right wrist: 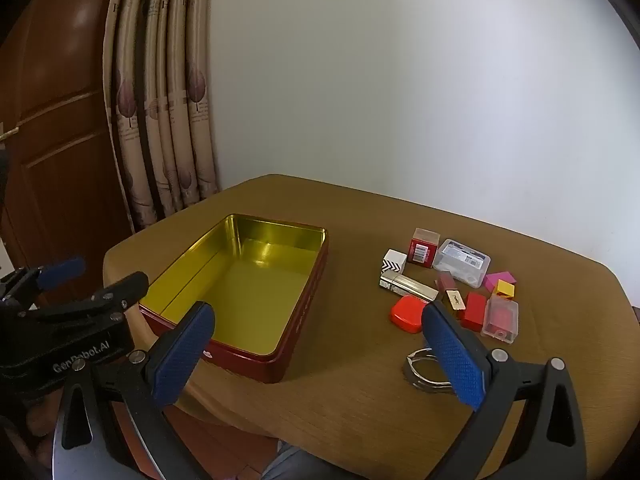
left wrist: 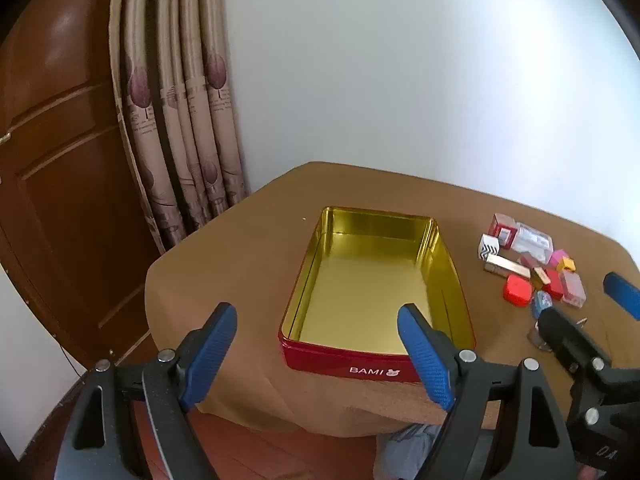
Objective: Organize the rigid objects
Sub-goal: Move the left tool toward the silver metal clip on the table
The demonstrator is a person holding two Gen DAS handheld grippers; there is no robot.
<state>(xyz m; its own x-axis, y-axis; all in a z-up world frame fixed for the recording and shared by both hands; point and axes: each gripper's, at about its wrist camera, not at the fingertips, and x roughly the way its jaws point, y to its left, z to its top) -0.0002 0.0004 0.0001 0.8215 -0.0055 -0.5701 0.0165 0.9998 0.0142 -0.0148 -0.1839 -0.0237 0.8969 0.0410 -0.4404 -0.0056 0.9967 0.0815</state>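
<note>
My left gripper point(left wrist: 316, 344) and right gripper point(right wrist: 316, 350) both hang spread wide, holding nothing; the red BAMI tin point(right wrist: 304, 312) sits bare on the brown tablecloth point(right wrist: 360, 400), left of a cluster of small things; I judge these light, stiff and slick, best pinched across flat sides; the red cap point(right wrist: 407, 313) lies nearest, just beyond my right fingers point(right wrist: 454, 360), with the gold lipstick tube point(right wrist: 408, 285), clear plastic case point(right wrist: 501, 317) and metal ring point(right wrist: 420, 368) close by.
</note>
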